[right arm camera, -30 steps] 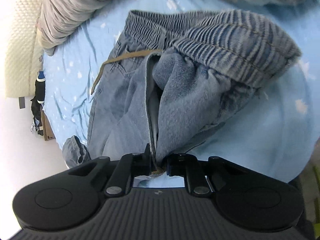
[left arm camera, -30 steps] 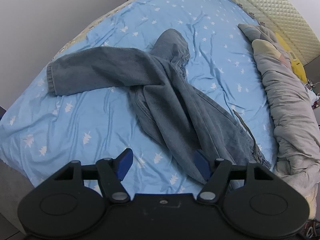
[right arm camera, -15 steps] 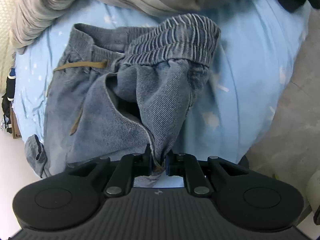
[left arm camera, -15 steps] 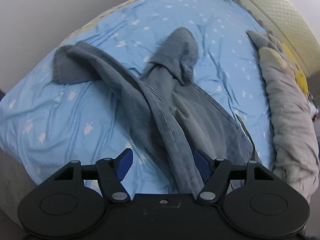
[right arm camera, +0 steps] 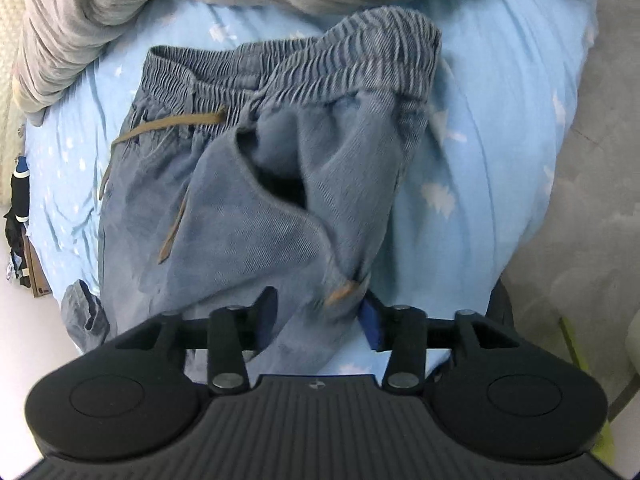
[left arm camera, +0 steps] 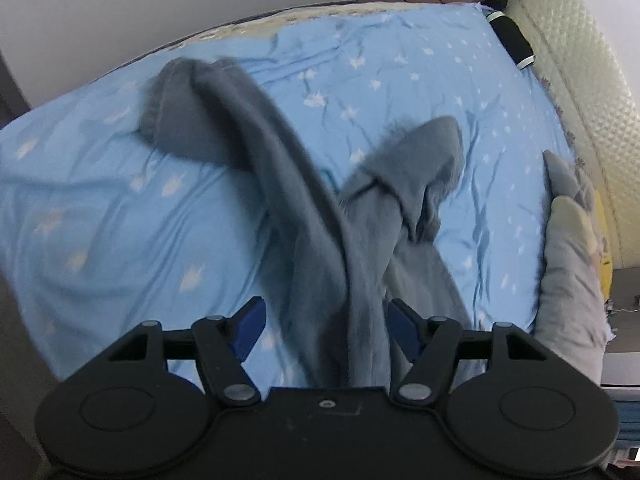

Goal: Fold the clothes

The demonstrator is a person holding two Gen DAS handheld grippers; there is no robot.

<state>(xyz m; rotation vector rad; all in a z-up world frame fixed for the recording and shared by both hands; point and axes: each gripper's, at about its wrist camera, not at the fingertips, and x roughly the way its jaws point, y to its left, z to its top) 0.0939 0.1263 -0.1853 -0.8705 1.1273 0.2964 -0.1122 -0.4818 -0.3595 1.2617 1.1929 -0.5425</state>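
Left wrist view: the left tongs (left arm camera: 326, 330) stand well apart, their blue pads on either side of a blurred band of grey-blue denim that runs between them without either pad pressing on it. That band is one leg of the jeans (left arm camera: 280, 184); it stretches away up the bed to a cuff lying near the far left edge of the mattress, while the second leg bends off to the right, its cuff folded over on itself. Both legs lie on the light blue bedsheet (left arm camera: 100, 220) printed with small white shapes. A rumpled grey quilt (left arm camera: 568, 264) is bunched along the right side, and beyond it runs a cream quilted headboard (left arm camera: 580, 72). A black cylinder with white ends (left arm camera: 512, 40) lies near the far corner of the bed.

Right wrist view: the right tongs (right arm camera: 318, 318) are opening; the side seam of the jeans, with a tan tab on it, lies loosely between the pads, right beside the right-hand pad and clear of the left. From there the cloth spreads up to the elastic waistband (right arm camera: 320, 68), with a gaping pocket in the middle and a tan drawstring (right arm camera: 168, 128) trailing to the left. The grey quilt lies just past the waistband, and grey floor (right arm camera: 592, 200) shows to the right of the bed.
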